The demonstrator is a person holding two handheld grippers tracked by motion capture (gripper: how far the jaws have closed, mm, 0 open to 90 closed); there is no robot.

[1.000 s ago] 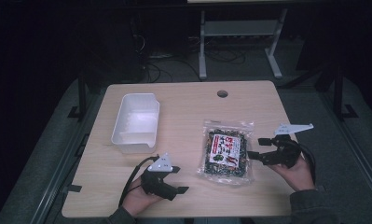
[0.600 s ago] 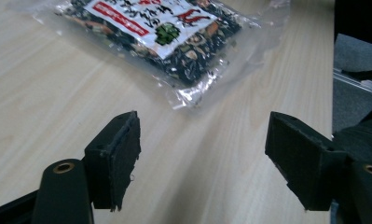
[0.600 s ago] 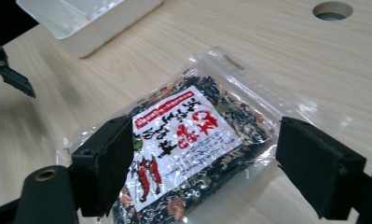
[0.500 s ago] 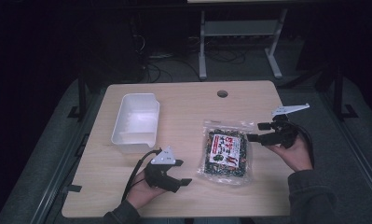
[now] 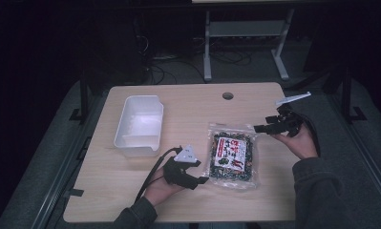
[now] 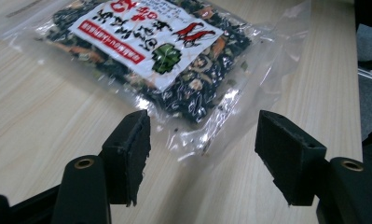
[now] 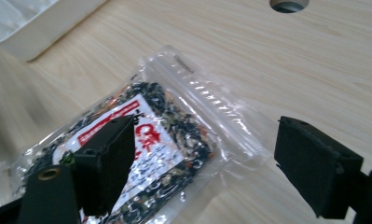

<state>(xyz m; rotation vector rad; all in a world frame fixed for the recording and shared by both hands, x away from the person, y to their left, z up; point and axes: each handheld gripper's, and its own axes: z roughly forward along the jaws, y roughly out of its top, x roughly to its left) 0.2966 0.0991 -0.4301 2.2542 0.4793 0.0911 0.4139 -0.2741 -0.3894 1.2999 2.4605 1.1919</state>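
A clear plastic bag of dark dried food with a white and red label (image 5: pixel 232 155) lies flat on the wooden table (image 5: pixel 193 107). My left gripper (image 5: pixel 201 180) is open at the bag's near left corner, just above the table. From the left gripper view the bag (image 6: pixel 160 51) lies just beyond the open jaws of that gripper (image 6: pixel 207 156). Over the bag's far right corner hovers my right gripper (image 5: pixel 260 128), raised and open. The right gripper view shows the bag's sealed top edge (image 7: pixel 174 135) between and below the spread jaws of that gripper (image 7: pixel 211 168).
An empty white plastic tub (image 5: pixel 139 125) stands left of the bag; its corner (image 7: pixel 30 23) appears in the right gripper view. A round cable hole (image 5: pixel 227 96) is at the table's far edge. Dark floor, cables and a metal stand lie beyond the table.
My left gripper has slid right, up to the bag's near left corner. My right gripper has risen and moved farther from me, tipping toward the bag's far right corner.
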